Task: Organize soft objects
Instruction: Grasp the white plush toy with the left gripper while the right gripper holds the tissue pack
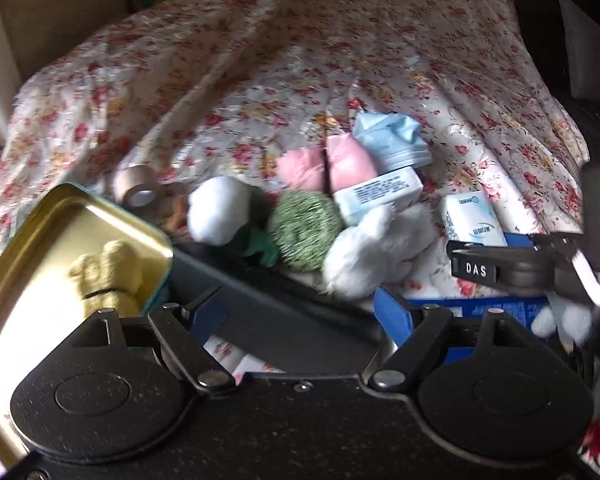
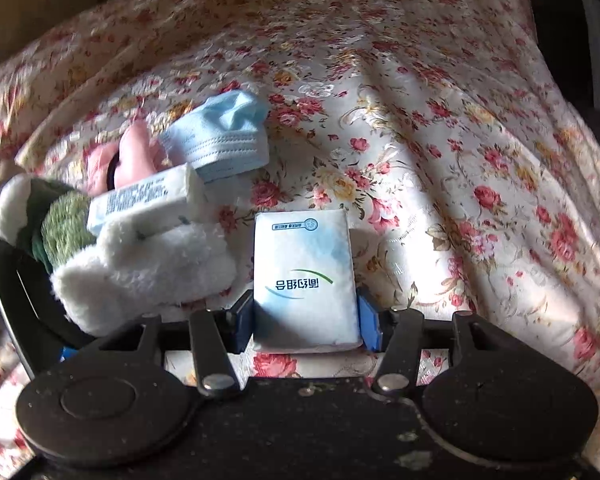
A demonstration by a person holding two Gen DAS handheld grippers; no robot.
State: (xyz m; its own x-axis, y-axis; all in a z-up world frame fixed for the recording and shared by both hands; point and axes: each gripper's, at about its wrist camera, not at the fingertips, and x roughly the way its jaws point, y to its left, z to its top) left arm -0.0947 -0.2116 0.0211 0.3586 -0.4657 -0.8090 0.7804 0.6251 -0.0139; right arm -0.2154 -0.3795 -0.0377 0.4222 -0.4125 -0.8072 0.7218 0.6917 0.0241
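Observation:
A pile of soft things lies on the floral bedspread [image 1: 340, 60]: a white fluffy plush [image 1: 372, 252], a green woolly ball [image 1: 304, 236], a white ball [image 1: 216, 208], two pink pieces [image 1: 328, 164], a blue face mask [image 1: 392, 140] and a white packet [image 1: 380, 196]. A yellow plush [image 1: 104, 276] lies in the open gold tin [image 1: 40, 248]. My left gripper [image 1: 296, 312] stands open above a dark rim [image 1: 260, 300] that runs between its blue pads. My right gripper [image 2: 306, 320] is shut on a white and blue tissue pack [image 2: 306, 276], its pads pressing both sides.
A roll of brown tape [image 1: 136, 188] sits behind the tin. A black curved container edge [image 2: 16, 280] shows at the left of the right wrist view. The bedspread [image 2: 420, 120] stretches far and right of the pile. Dark furniture [image 1: 580, 60] borders the bed's right side.

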